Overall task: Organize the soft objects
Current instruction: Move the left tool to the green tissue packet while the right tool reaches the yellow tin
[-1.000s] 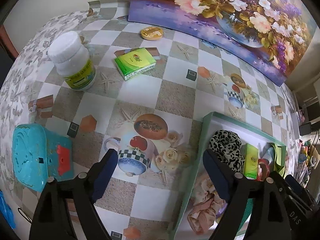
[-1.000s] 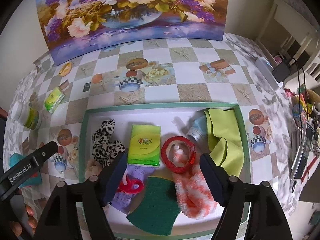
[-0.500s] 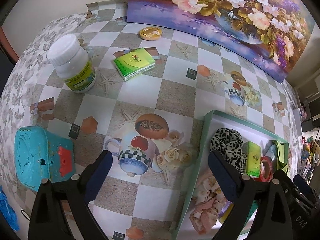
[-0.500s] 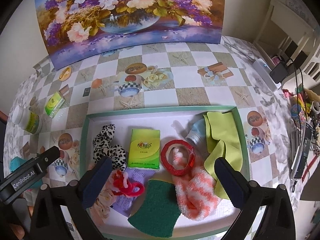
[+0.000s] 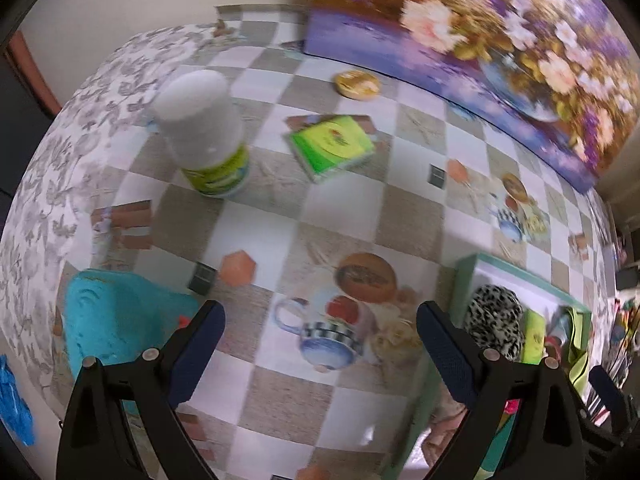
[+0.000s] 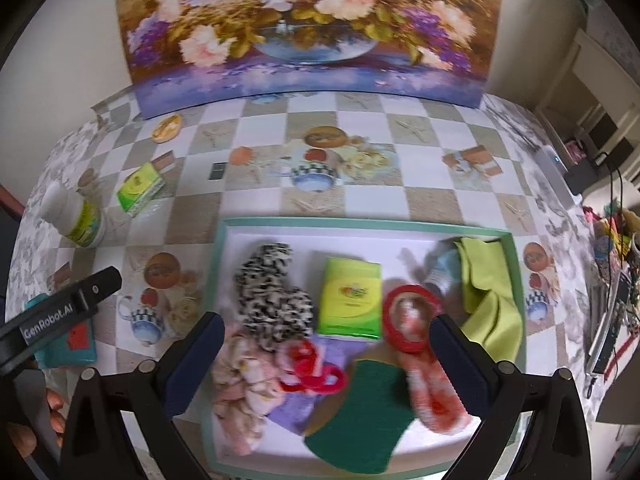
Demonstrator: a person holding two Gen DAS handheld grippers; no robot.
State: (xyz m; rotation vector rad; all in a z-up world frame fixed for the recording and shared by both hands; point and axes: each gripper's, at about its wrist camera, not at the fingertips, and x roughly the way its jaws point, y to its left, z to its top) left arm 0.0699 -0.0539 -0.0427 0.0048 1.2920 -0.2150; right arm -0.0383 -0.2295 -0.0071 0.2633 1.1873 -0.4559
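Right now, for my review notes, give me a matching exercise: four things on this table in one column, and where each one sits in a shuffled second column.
Things:
1. leopard-print scrunchie
2. white bottle
3. green scouring pad
4. round yellow tin

Places:
A. on the tablecloth, close to the flower painting
B. inside the tray, at its near edge
C. inside the tray, left part, beside a green tissue pack
D. standing on the tablecloth outside the tray, left of another green tissue pack

Pairs: 1-C, 2-D, 3-B, 4-A
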